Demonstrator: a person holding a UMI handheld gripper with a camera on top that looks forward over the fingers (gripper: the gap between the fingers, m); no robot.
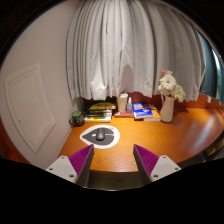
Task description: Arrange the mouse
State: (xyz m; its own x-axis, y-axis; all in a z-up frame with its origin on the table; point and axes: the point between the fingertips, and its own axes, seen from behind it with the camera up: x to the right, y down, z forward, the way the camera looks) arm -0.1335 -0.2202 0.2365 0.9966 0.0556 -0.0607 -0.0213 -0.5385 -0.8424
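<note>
Left of centre in the frame, a small dark jar (77, 118) sits on the wooden desk (185, 135) by the wall; what it holds cannot be made out. Beside it lie stacked books (98, 110). The mouse (100, 134) rests on a white pad (100, 141), just ahead of the gripper (114, 160), whose fingers are spread apart, holding nothing. Right of centre, a vase (167, 108) holds pale flowers (170, 85).
</note>
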